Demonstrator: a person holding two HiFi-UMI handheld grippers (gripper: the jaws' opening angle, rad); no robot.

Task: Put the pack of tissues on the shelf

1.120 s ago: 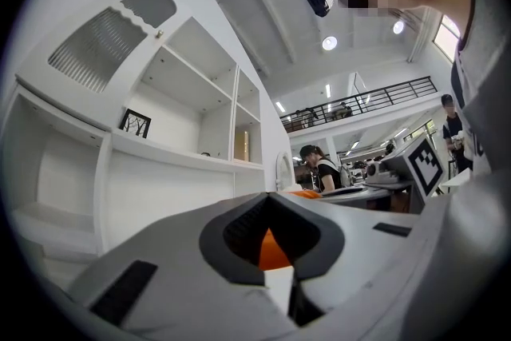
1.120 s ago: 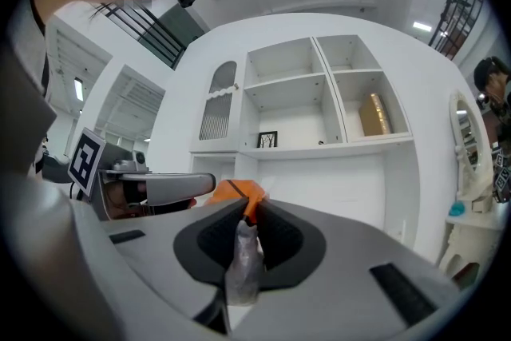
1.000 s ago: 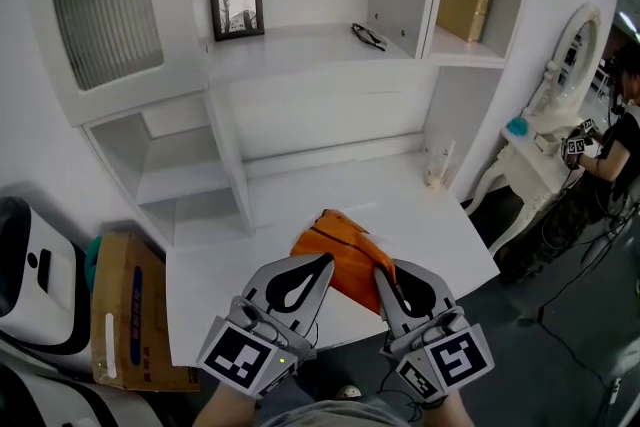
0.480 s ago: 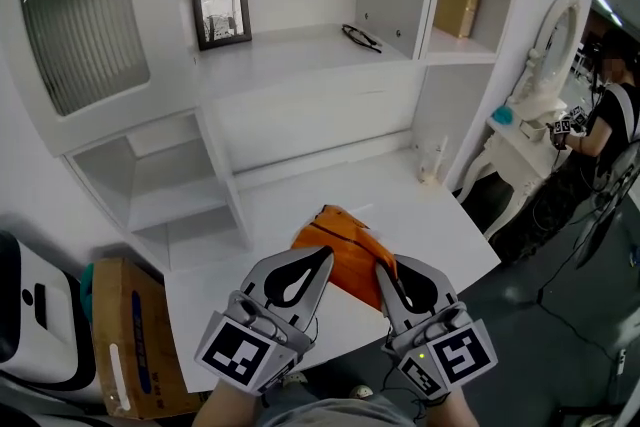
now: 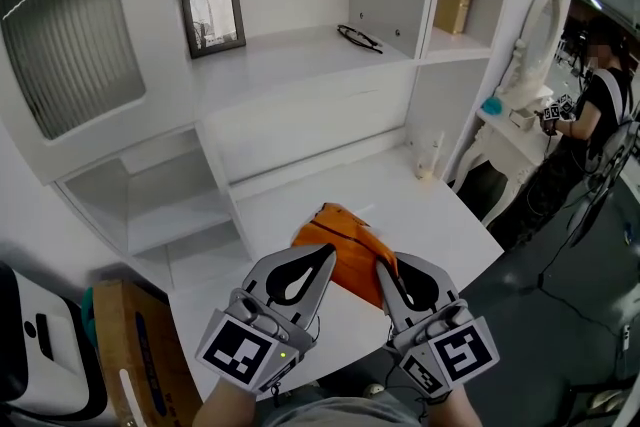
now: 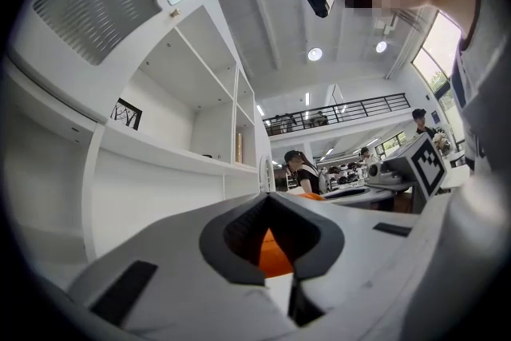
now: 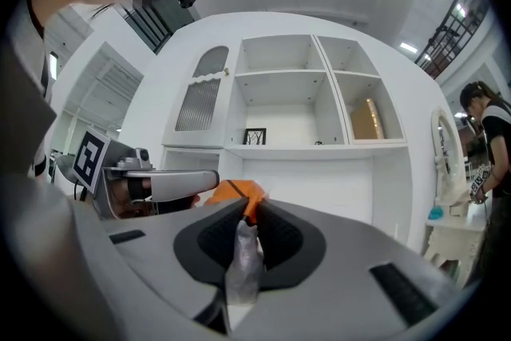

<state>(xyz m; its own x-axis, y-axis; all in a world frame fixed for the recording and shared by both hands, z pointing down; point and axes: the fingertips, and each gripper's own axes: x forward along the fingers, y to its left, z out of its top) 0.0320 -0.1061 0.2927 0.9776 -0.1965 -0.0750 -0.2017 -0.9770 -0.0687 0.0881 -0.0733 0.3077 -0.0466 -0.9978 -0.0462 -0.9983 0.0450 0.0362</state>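
Orange pack of tissues (image 5: 338,250) held from both sides: the left gripper (image 5: 320,260) is clamped on its orange body and the right gripper (image 5: 384,273) on a clear flap of its wrapper, so it hangs just ahead of the fingertips, over the white desk (image 5: 420,215) and well below the shelf (image 5: 290,60). The lift probably goes best with both grips level and rising together, sparing the thin flap, towards the bare stretch above and beyond the fingertips between the picture frame (image 5: 212,15) and the glasses (image 5: 360,38). No brand or writing on the pack is legible; the gripper cubes carry only square markers.
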